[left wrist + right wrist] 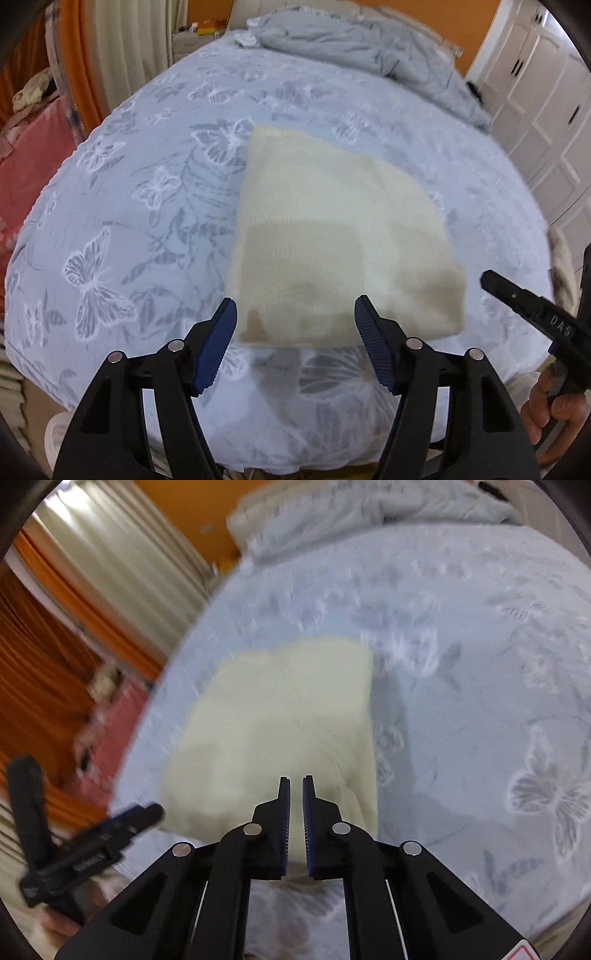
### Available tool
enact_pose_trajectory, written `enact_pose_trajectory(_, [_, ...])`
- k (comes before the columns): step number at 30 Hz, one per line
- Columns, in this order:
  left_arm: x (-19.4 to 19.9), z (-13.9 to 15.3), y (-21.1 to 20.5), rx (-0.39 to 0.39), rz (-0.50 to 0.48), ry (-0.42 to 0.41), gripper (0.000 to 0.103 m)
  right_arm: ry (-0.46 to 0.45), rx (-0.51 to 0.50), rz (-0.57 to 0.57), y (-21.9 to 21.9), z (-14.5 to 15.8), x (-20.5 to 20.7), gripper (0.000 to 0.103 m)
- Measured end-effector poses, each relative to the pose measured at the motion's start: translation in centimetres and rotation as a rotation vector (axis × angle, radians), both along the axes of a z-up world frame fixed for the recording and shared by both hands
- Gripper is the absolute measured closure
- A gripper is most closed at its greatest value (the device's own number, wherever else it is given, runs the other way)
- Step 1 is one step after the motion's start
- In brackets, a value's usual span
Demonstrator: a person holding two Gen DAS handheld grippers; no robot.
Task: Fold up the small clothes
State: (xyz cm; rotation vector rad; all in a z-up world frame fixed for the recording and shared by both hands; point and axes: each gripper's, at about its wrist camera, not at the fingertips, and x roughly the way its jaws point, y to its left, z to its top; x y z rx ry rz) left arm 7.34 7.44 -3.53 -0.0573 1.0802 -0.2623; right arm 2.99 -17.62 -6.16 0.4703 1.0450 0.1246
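Ahead of both our tools spreads the bedspread, wide and bare on either side. The folded cream cloth lies flat just beyond our left gripper, jaws spread wide, empty. Our right gripper hovers over its near edge, jaws nearly together, holding nothing.

This is a bedroom in a home. A bed with a pale blue butterfly-print cover fills most of both views, and a rumpled grey duvet is heaped at its far end. Beyond the bed's left side hang orange curtains and a cream curtain. White panelled wardrobe doors stand to the right of the bed.
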Motion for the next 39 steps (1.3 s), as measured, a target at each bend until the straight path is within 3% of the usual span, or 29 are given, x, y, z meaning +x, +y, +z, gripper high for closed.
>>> enact_pose_trajectory(1, [0.7,-1.3,-0.3,0.02,0.003,0.042,0.04,0.095,-0.027,0.011,-0.1,-2.8,0.9,0.103])
enact_pose_trajectory(3, [1.8,-3.6,-0.2,0.079,0.036,0.104,0.041,0.168,-0.037,0.016,-0.1,-5.6,1.1,0.103])
enact_pose_trajectory(6, [2.1,-4.9,0.7,0.027,0.065,0.162,0.041,0.156,-0.008,-0.022,-0.3,-3.7,0.6,0.103])
enact_pose_trajectory(11, [1.4,-3.1,0.0,0.085,0.04,0.109,0.043,0.044,-0.082,-0.033,0.8,0.8,-1.8,0.1])
enact_pose_trajectory(13, [1.0,-2.0,-0.4,0.101,0.029,0.086,0.043,0.039,-0.112,-0.05,0.9,1.6,-2.5,0.098])
enact_pose_trajectory(15, [0.7,-1.2,-0.5,0.097,0.021,0.072,0.043,0.055,-0.15,-0.067,1.1,2.1,-2.4,0.089])
enact_pose_trajectory(17, [0.4,-0.2,-0.6,0.098,0.019,0.058,0.043,0.067,-0.163,-0.085,0.6,1.7,-2.4,0.089])
enact_pose_trajectory(20, [-0.3,0.8,-0.8,0.111,0.015,0.036,0.043,0.077,-0.086,-0.107,-0.3,1.0,-3.2,0.089])
enact_pose_trajectory(24, [-1.0,1.4,-1.1,0.131,0.004,0.017,0.043,0.075,-0.127,-0.058,0.8,0.2,-3.5,0.089])
enact_pose_trajectory(27, [-1.2,1.3,-1.3,0.143,0.001,0.024,0.043,0.216,-0.192,-0.021,1.6,-3.8,-1.9,0.092])
enact_pose_trajectory(29, [-1.4,1.2,-1.5,0.15,0.0,0.028,0.043,0.233,-0.21,-0.02,1.7,-4.7,-1.6,0.093])
enact_pose_trajectory(34, [-2.2,1.8,-1.4,0.174,0.004,0.005,0.041,0.13,-0.176,-0.071,1.7,0.3,-3.9,0.088])
enact_pose_trajectory(36, [-2.8,2.0,-1.4,0.178,0.007,-0.009,0.037,0.068,-0.188,-0.099,1.7,2.6,-5.4,0.072])
enact_pose_trajectory(39, [-3.9,2.3,-1.5,0.177,0.007,-0.033,0.029,-0.02,-0.221,-0.143,1.9,5.3,-8.0,0.062])
